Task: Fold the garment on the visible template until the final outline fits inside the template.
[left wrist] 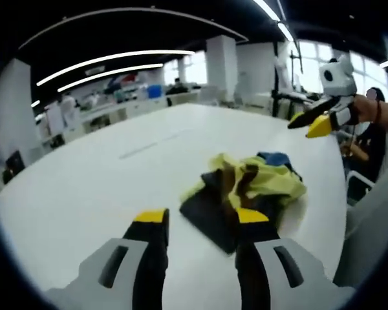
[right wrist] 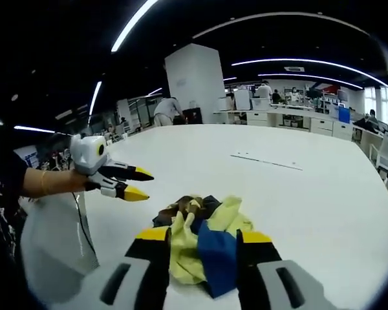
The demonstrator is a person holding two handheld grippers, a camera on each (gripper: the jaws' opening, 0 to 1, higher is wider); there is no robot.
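A crumpled garment (left wrist: 262,181) in yellow, black and blue lies in a heap on the white table (left wrist: 103,187). In the left gripper view my left gripper (left wrist: 202,219) is open just short of the heap's black edge. My right gripper (left wrist: 309,123) hovers above the table's far right, held by a hand, jaws apart. In the right gripper view my right gripper (right wrist: 204,236) is open above the garment (right wrist: 231,216), whose blue patch shows between the jaws. My left gripper (right wrist: 138,183) hangs open at the left, clear of the cloth.
A faint thin line (left wrist: 145,148) marks the tabletop beyond the heap; the same line (right wrist: 265,161) appears in the right gripper view. Desks, a white pillar (right wrist: 194,84) and people stand far behind. A chair (right wrist: 385,155) sits at the table's right edge.
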